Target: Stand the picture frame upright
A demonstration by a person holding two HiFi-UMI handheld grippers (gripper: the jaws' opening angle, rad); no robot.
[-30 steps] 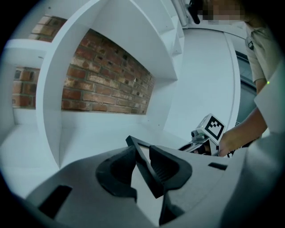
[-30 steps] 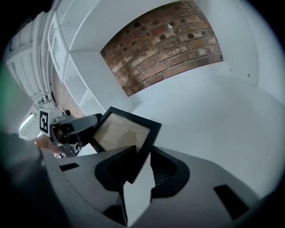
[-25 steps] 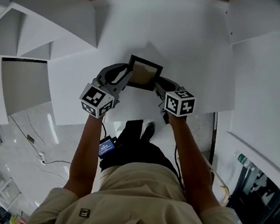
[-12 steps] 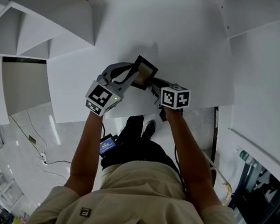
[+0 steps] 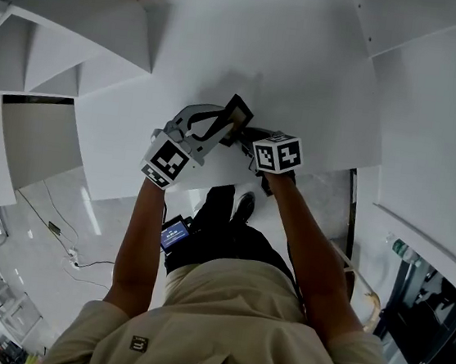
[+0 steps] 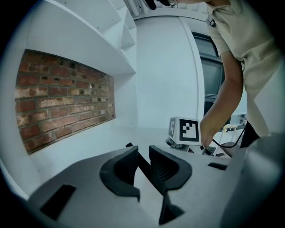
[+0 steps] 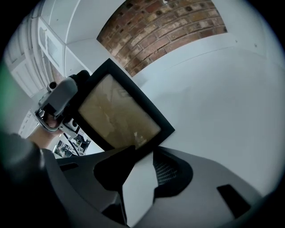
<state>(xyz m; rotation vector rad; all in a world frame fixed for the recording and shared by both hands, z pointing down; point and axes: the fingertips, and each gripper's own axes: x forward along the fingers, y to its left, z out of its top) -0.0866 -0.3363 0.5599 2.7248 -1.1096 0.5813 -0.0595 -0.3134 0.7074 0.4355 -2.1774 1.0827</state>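
The picture frame (image 5: 238,116), black-edged with a tan picture (image 7: 118,113), stands tilted on edge above the white table (image 5: 306,80). My left gripper (image 5: 218,126) is shut on its left side; in the left gripper view the frame's thin black edge (image 6: 141,164) runs between the pads. My right gripper (image 5: 248,136) sits at the frame's near end. In the right gripper view the jaws (image 7: 143,153) stand apart, the frame's lower border lies across their tips, and white table shows in the gap.
White shelf panels (image 5: 66,25) rise at the left and a brick wall (image 6: 62,98) lies behind the table. The table's near edge (image 5: 211,187) is just under both grippers. Cables lie on the floor (image 5: 57,230) below.
The frame has swung from facing up to standing nearly edge-on, turned by my left gripper. Both grippers have drawn closer together, and the right one has shifted left.
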